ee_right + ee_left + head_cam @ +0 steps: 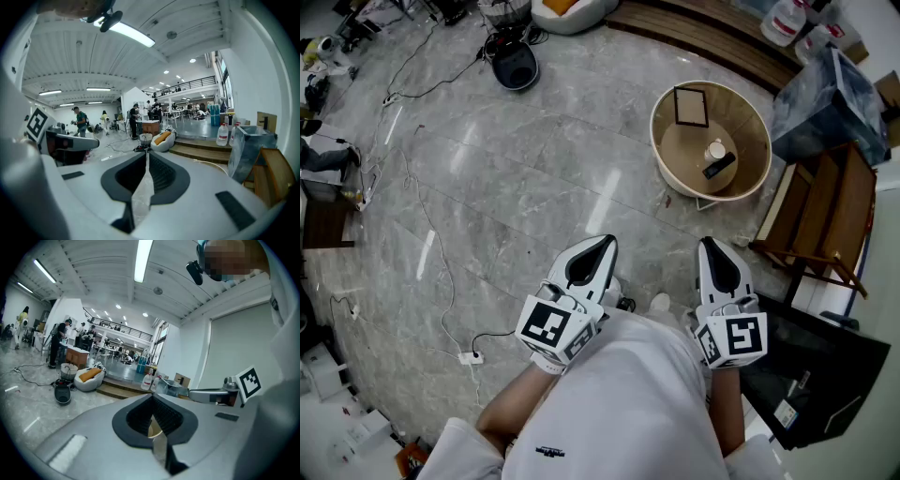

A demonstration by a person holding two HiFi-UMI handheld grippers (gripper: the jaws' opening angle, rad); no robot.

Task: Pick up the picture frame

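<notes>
The picture frame (691,106), dark-edged with a pale middle, leans against the inner far wall of a round beige tub (664,120) on the floor ahead and to the right. Both grippers are held close to the person's body, well short of the tub. My left gripper (606,242) (152,401) points forward, its jaws shut with nothing between them. My right gripper (709,244) (146,158) is beside it, also shut and empty. The frame itself does not show in either gripper view.
A white cup (716,150) and a black remote (718,165) lie in the tub. A wooden rack (825,211) and a black case (825,375) stand at the right. Cables (441,272) and a power strip (470,357) cross the marble floor at the left. A wooden step (712,37) runs behind the tub.
</notes>
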